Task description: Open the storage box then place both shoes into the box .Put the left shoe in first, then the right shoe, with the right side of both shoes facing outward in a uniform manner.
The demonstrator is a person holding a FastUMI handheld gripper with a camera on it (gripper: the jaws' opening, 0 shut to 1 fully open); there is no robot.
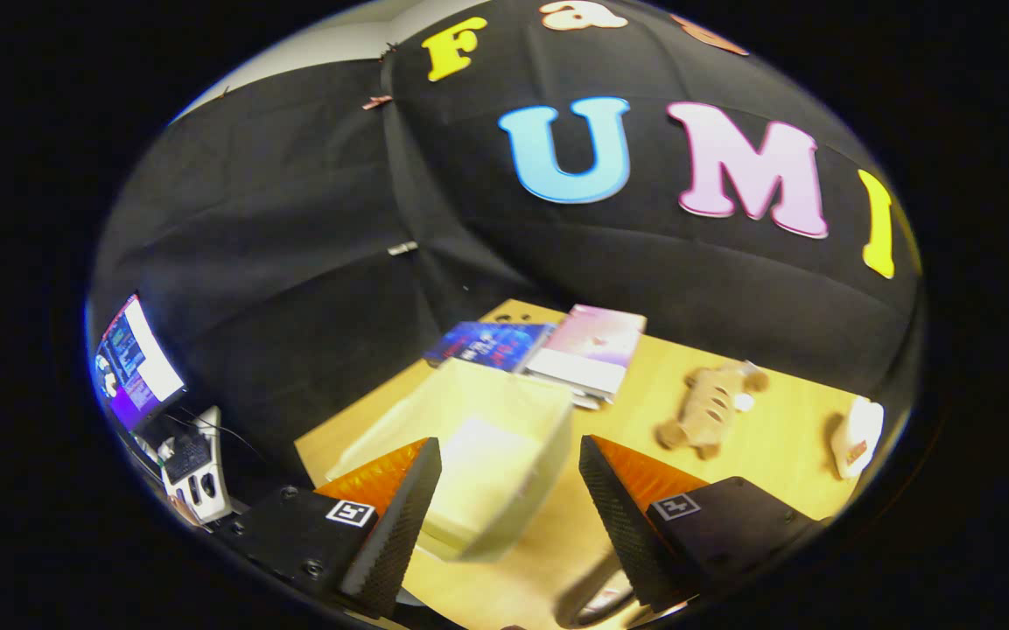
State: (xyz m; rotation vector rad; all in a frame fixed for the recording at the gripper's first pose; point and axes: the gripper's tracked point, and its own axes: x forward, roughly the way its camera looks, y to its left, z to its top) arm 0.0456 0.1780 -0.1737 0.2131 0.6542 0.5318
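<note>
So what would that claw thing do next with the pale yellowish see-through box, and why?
Probably ease forward and down toward the pale yellowish translucent storage box. The gripper is open, its fingers apart with the box just ahead between them. The tan perforated shoe lies beyond on the wooden table, so the box likely needs opening first.

Lighting and image quality: warm overhead light, strong fisheye bending, motion blur in the near field.

The wooden table [767,437] is brightly and evenly lit, warm yellow in tone; the pale storage box [478,455] between the fingers is smeared and soft-edged, its walls washed out; the tan shoe [710,407] beyond the right finger is also blurred, with a small glare spot on it; the gripper [508,490], fingers apart, stays sharper; straight lines bow toward the rim; a screen [132,363] at far left glows overexposed.
</note>
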